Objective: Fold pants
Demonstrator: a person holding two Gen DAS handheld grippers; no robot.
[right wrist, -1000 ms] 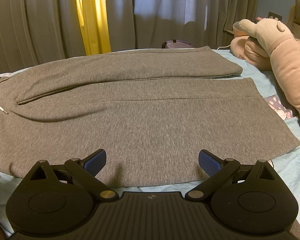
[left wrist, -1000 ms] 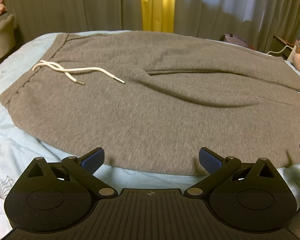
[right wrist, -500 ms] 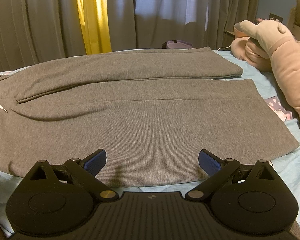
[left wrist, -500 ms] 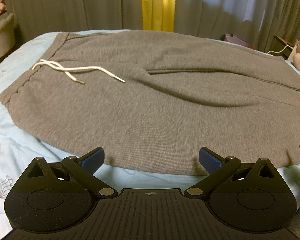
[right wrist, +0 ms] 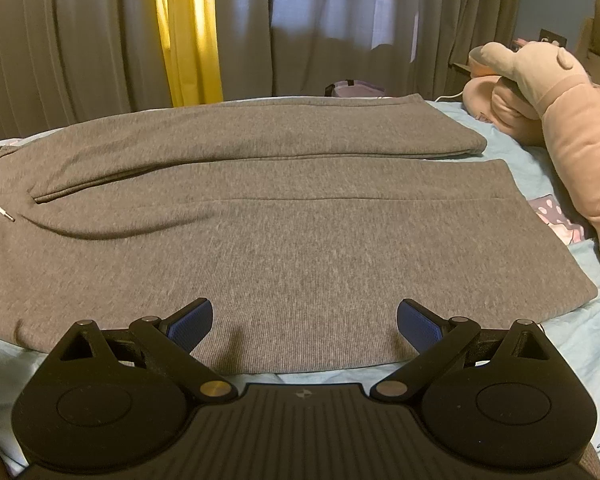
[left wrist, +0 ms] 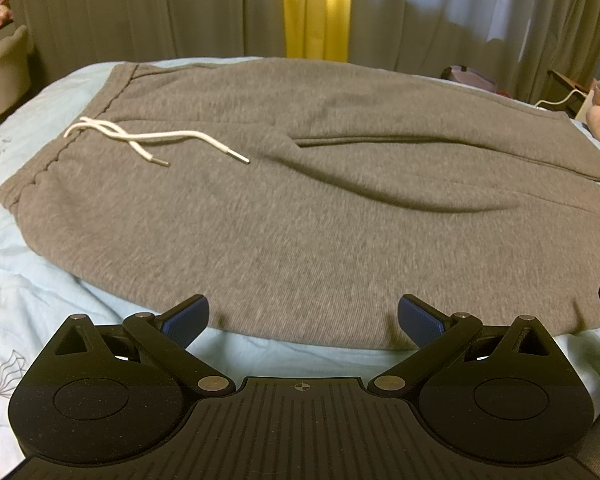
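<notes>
Both grippers, left (left wrist: 303,316) and right (right wrist: 305,318), I'm holding with jaws spread wide, gripping nothing, at the near edge of the grey pants (left wrist: 300,216) lying flat on the bed (left wrist: 28,304).

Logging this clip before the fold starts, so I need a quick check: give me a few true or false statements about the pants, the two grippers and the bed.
1. The gray pants lie spread flat on the light blue bedsheet. True.
2. The left gripper is clamped on the near edge of the pants. False: its jaws stand wide apart and hold nothing.
3. The white drawstring rests on top of the fabric near the waistband. True.
4. The right gripper is shut. False: it is open, just above the near edge.
5. A pink plush toy lies beyond the leg ends. True.
</notes>
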